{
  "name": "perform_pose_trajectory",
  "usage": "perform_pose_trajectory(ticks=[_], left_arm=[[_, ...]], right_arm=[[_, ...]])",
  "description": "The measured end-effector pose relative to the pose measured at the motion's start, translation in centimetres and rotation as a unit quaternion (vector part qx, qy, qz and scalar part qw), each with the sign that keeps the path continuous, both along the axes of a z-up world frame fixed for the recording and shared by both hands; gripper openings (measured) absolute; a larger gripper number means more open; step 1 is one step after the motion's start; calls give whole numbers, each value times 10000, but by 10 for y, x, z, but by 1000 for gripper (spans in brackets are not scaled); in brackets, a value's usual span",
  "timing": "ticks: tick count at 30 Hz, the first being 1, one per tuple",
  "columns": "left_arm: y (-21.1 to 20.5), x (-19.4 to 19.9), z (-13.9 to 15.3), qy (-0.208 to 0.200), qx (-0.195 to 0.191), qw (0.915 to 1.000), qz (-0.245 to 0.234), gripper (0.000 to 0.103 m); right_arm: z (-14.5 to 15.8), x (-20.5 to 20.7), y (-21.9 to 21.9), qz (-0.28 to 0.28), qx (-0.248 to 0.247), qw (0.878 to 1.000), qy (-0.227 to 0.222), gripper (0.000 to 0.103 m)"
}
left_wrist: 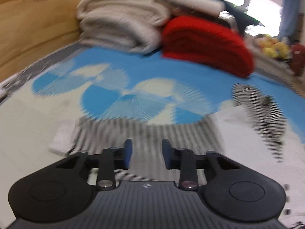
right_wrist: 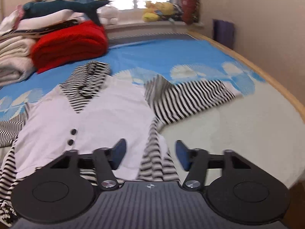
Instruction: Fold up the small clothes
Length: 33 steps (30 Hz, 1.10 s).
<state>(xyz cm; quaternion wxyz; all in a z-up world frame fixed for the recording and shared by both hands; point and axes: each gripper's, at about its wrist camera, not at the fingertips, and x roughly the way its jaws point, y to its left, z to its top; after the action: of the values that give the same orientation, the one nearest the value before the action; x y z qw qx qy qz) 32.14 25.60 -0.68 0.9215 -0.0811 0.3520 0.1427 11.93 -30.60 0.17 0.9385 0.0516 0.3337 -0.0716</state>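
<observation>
Flat on the blue bedsheet [right_wrist: 162,55], a striped small garment [right_wrist: 99,112], unfolded.

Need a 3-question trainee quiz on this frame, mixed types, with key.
1. True or false: the right gripper is shut on the top.
2. What colour is the folded blanket beside the cream pile? A) green B) red C) purple
3. Fill in: the top's white front has two black ____.

Key: 1 false, both the right and left gripper have fingers apart with nothing between; 2 B; 3 buttons.
</observation>
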Motion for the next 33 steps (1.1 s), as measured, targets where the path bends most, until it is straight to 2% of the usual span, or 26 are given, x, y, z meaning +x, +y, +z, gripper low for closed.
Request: perform_pose_trajectory(ticks=[4, 5, 10, 12, 14, 15, 16, 18, 20, 21, 22, 23, 26, 28, 30, 32, 33], left_arm=[[50, 5, -20, 127, -174, 9978, 633, 26], [58, 3, -27, 166, -265, 9968, 734, 26], [101, -4, -57, 418, -1027, 9874, 1126, 34], [119, -6, -66, 362, -1537, 9762, 1485, 41], [134, -7, -74, 325, -1949, 9637, 1794, 45], [138, -6, -78, 343, -2102, 9582, 1909, 45], [141, -6, -81, 357, -2161, 9555, 1977, 45], [142, -1, -87, 434, -2110, 9539, 2088, 45], [142, 5, -92, 444, -1987, 9548, 2166, 44], [140, 9, -92, 437, -1867, 9565, 2200, 41], [137, 13, -91, 463, -1707, 9586, 2233, 33], [134, 16, -89, 516, -1532, 9602, 2277, 4], [115, 28, -73, 457, -1064, 9669, 2274, 4], [83, 41, -46, 165, -676, 9793, 1899, 4], [35, 53, -13, -251, -491, 9909, 1227, 4], [-22, 60, 14, -603, -528, 9959, 416, 4], [-50, 62, 24, -714, -581, 9957, 44, 4]], right_arm=[[25, 33, 29, 570, -260, 9977, -247, 30], [31, 44, 36, 625, -243, 9973, -292, 28], [53, 115, 77, 963, 255, 9942, -412, 28], [53, 140, 97, 1271, 317, 9904, -451, 31], [43, 158, 113, 1533, 218, 9866, -512, 42], [36, 164, 118, 1598, 170, 9856, -530, 43], [27, 169, 122, 1636, 148, 9852, -491, 43], [8, 186, 126, 1511, 208, 9883, 1, 43], [0, 202, 123, 1478, 600, 9869, 249, 43], [-1, 208, 120, 1460, 785, 9856, 325, 43], [-2, 212, 116, 1448, 873, 9849, 378, 43], [-3, 214, 113, 1425, 859, 9853, 394, 43], [-4, 220, 100, 1141, 697, 9901, 436, 43], [-5, 225, 87, 939, 802, 9910, 515, 43], [-7, 225, 74, 758, 948, 9908, 598, 43], [-10, 225, 61, 632, 1038, 9903, 680, 40], [-11, 224, 56, 604, 1074, 9900, 683, 36]])
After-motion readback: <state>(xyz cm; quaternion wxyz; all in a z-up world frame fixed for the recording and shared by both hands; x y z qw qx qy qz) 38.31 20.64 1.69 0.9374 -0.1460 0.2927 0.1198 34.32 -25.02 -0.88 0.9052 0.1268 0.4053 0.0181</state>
